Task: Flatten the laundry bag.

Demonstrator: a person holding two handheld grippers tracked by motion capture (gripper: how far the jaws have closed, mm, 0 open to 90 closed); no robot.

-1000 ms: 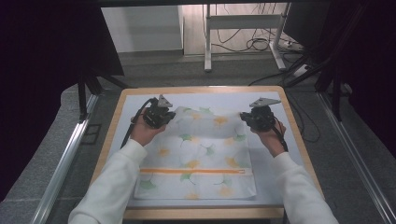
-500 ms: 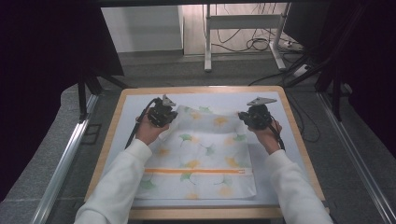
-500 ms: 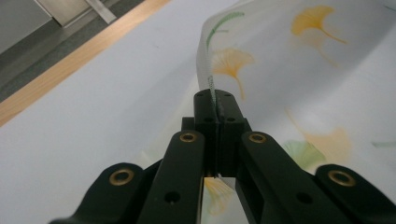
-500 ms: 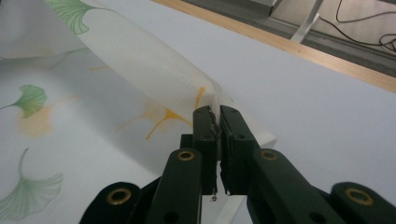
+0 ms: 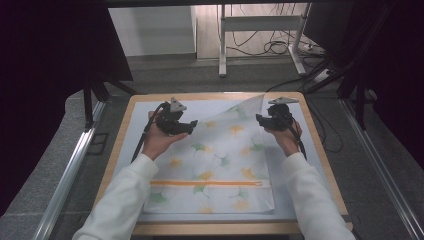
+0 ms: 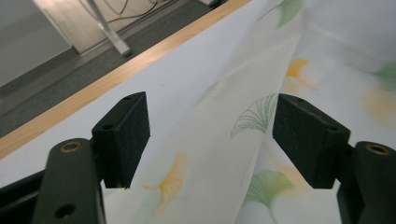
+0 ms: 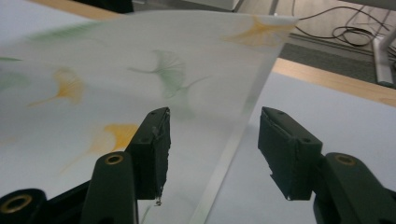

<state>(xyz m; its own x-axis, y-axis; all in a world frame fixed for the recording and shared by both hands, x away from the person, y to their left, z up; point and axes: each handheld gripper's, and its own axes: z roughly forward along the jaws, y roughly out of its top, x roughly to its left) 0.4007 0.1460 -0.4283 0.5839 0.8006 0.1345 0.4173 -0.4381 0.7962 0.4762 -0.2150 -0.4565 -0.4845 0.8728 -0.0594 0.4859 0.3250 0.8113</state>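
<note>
Grey floor, perhaps carpeted

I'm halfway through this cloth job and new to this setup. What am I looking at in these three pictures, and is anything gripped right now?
There is no robot arm here. A person stands at a wooden table and holds a handheld two-jaw gripper in each hand. The high view looks down from above the person: the left gripper shows at its left, the right gripper at its right.

The other two pictures come from cameras riding on the grippers, looking along their black jaws: the left gripper view and the right gripper view.

On the table lies a pale blue mat, and on it a white cloth printed with green and orange leaves and an orange stripe. Its far right corner stands lifted.

Both grippers' jaws have just been opening. Cloth lies between each pair, but the pads stand apart from it, so nothing is gripped.
</note>
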